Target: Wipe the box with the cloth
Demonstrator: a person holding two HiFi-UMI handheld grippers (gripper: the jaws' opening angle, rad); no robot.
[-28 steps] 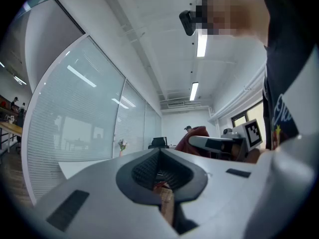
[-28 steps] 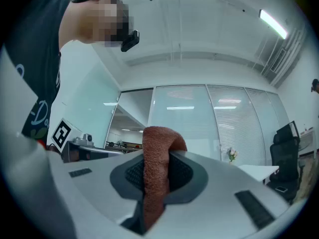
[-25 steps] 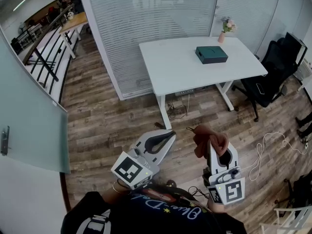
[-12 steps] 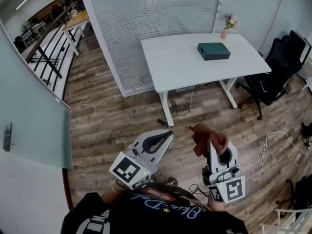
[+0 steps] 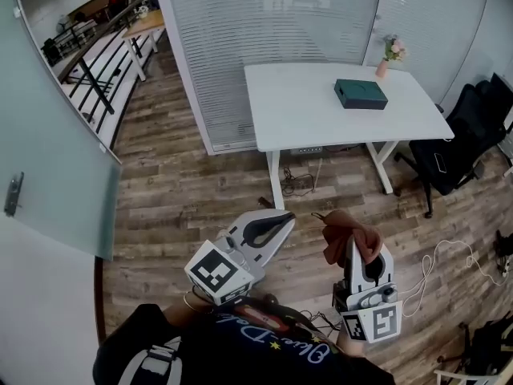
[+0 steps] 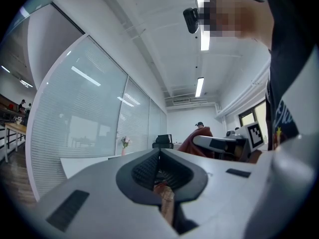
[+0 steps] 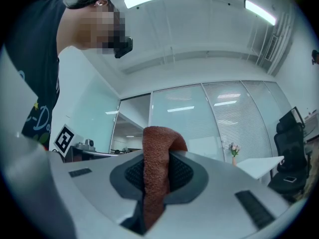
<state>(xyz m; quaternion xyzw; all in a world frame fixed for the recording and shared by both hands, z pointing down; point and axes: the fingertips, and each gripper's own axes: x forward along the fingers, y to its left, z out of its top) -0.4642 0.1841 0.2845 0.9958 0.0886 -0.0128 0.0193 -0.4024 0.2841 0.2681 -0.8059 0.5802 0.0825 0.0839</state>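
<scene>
A dark green box (image 5: 360, 94) lies on the white table (image 5: 304, 111) far ahead, well out of reach of both grippers. My right gripper (image 5: 355, 249) is held low over the wooden floor. It is shut on a rust-brown cloth (image 5: 349, 233), which bunches up over its tip; in the right gripper view the cloth (image 7: 156, 169) hangs between the closed jaws. My left gripper (image 5: 282, 218) is beside it on the left, shut with nothing in it. The left gripper view shows its jaws meeting (image 6: 159, 154).
A small vase of flowers (image 5: 390, 54) stands at the table's far right corner. A black office chair (image 5: 463, 138) is to the right of the table. Glass partitions with blinds (image 5: 240, 30) run behind it, cables (image 5: 298, 184) lie under it, and a glass door (image 5: 48, 143) stands at the left.
The head view has shifted: the table and box sit a little lower and further right in the picture. Both grippers keep their pose, the right one still holding the cloth.
</scene>
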